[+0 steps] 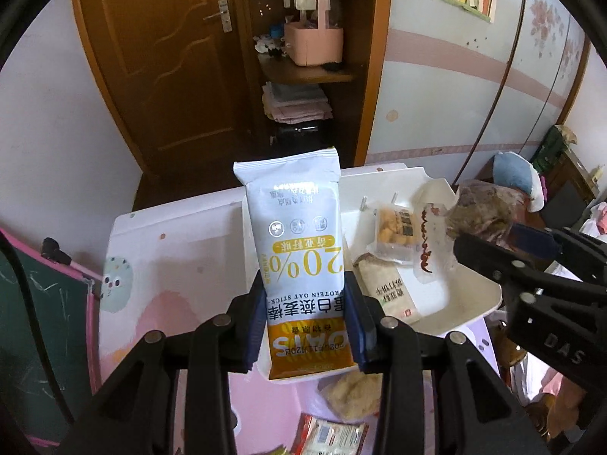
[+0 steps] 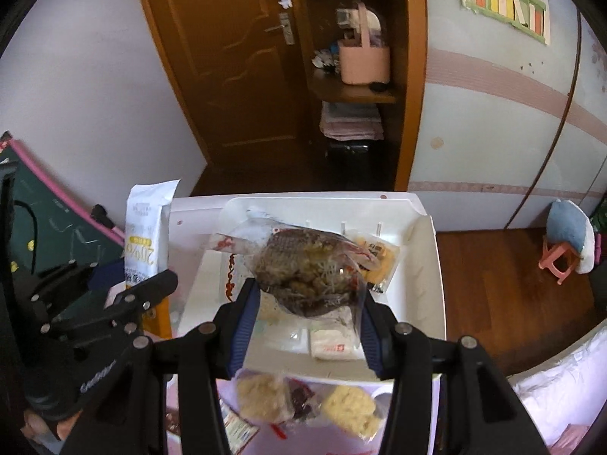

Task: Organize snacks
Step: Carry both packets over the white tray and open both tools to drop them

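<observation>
Oat stick packet [image 1: 303,265] stands upright, clamped in left gripper [image 1: 305,326].

Left gripper [image 1: 305,326] clamps the oat stick packet [image 1: 299,261] upright above the white tray [image 1: 470,303], while the right gripper [image 1: 489,242] pinches a clear snack bag [image 1: 478,208] alongside.
</observation>
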A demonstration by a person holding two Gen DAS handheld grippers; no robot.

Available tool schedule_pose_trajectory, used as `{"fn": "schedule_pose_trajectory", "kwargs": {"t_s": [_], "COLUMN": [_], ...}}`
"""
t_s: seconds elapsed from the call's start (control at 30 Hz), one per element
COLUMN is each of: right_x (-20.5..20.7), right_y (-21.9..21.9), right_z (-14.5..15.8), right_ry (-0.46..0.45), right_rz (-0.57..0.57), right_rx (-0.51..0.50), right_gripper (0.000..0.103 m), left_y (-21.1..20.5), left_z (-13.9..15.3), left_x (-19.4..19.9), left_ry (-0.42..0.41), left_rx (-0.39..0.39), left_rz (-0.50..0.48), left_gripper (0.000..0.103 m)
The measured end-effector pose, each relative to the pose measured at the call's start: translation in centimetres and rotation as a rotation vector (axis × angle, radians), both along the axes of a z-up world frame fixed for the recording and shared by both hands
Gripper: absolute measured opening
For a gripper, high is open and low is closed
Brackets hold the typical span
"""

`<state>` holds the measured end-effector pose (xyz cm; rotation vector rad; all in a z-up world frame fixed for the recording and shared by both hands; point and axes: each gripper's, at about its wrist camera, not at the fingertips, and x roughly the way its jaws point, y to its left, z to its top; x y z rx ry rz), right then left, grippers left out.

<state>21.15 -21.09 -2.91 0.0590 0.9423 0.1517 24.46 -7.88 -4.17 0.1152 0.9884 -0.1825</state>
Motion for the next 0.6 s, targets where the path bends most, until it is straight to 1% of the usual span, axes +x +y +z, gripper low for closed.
{"fn": "schedule_pose_trajectory", "kwargs": {"t_s": [0.17, 0.33, 0.47, 0.6], "right_x": [2.6, 4.8, 6.0, 6.7], "right_y": [-0.3, -0.7, -0.8, -0.8], "right_z": [-2.3, -5.3, -7.6, -9.3], "right_ry": [0.051, 0.108, 0.154, 0.185], "right_rz": [-0.036, -0.063, -0.077, -0.087], "right_rx": [-0.031, -0.040, -0.059, -0.070], "right_gripper": [0.049, 0.050, 0.050, 0.051], "left_y": [-0.7, -2.0, -2.8, -3.1], "left_z": [-2.4, -5.0, -7.0, -8.5], "left_x": [2.5, 4.5, 5.7, 6.5], "left_ry": [0.048, 0.085, 0.112, 0.137], "left_rx": [-0.002, 0.021, 0.040, 0.046], "left_rz": [-0.004, -0.021, -0.025, -0.023], "left_gripper": [0.036, 0.036, 0.038, 0.039]}}
